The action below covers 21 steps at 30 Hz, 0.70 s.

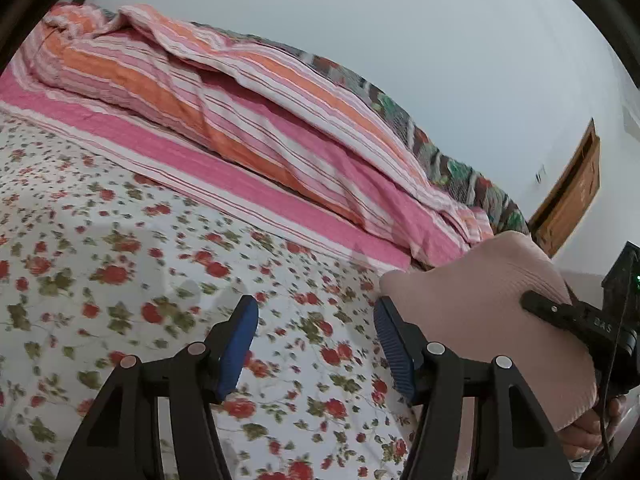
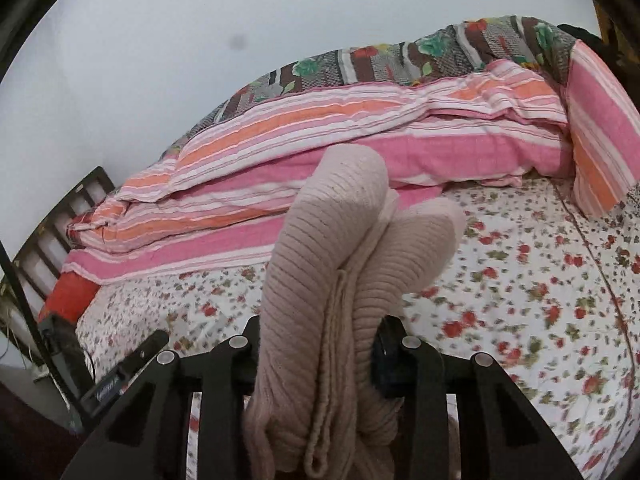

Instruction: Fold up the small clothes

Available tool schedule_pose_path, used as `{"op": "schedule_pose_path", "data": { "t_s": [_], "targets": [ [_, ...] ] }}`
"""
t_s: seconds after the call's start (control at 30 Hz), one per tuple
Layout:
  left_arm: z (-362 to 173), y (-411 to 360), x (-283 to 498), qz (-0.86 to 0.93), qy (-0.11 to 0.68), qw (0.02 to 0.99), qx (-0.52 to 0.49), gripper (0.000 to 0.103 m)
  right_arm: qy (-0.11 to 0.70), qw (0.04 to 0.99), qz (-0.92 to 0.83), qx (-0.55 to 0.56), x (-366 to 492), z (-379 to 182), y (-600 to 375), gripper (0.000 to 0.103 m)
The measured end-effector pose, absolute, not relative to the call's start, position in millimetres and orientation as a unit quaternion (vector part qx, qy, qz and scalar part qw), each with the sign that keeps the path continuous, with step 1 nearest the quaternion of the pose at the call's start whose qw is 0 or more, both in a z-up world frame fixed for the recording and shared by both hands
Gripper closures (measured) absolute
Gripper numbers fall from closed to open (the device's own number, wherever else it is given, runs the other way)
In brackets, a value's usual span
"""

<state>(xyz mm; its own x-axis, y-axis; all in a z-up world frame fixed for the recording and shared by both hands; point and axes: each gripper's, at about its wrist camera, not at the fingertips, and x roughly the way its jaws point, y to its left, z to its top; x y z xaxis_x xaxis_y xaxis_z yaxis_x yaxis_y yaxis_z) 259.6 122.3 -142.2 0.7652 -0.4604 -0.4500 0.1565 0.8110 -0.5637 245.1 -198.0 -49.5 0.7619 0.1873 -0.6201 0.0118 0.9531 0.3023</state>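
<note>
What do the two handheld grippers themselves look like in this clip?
Both are black plastic linkage frames with round silver pivot pins. The left gripper has ribbed blue pads. The right gripper shows white lettering and a thin black cable in the left wrist view.

Bed [image 1: 120,280] with floral sheet; striped pink-orange quilt [image 1: 224,92] bunched along far side against wall.

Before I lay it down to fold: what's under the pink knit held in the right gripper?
Floral bedsheet lies below the knit garment; the patch directly beneath it is hidden.
</note>
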Motion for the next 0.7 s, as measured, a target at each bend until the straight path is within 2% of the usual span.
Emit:
{"op": "schedule_pose_path", "data": {
  "t_s": [0.2,0.33,0.47,0.53,0.63,0.7],
  "targets": [
    [-139.9,142.6,258.2,-0.123,0.287,0.919,-0.239,0.045,0.328,0.902,0.152,0.234,278.4,-58.2,-176.8,0.067],
    [-143.8,142.1,264.2,-0.117,0.298,0.918,-0.236,0.045,0.345,0.875,0.163,0.299,298.0,-103.1,-195.4,0.066],
    [-145.1,129.5,269.5,-0.122,0.307,0.918,-0.219,0.045,0.43,0.858,0.087,0.267,308.7,-166.4,-220.1,0.063],
    [-145.4,122.0,269.2,-0.128,0.309,0.919,-0.209,0.045,0.444,0.853,0.081,0.262,306.9,-182.3,-234.6,0.058],
    [-147.5,107.7,269.7,-0.138,0.317,0.918,-0.192,0.045,0.427,0.869,0.093,0.231,292.4,-165.6,-238.1,0.056],
    [-148.9,99.2,270.3,-0.139,0.322,0.919,-0.18,0.045,0.401,0.898,0.077,0.165,276.2,-143.2,-227.2,0.056]
  ]
}}
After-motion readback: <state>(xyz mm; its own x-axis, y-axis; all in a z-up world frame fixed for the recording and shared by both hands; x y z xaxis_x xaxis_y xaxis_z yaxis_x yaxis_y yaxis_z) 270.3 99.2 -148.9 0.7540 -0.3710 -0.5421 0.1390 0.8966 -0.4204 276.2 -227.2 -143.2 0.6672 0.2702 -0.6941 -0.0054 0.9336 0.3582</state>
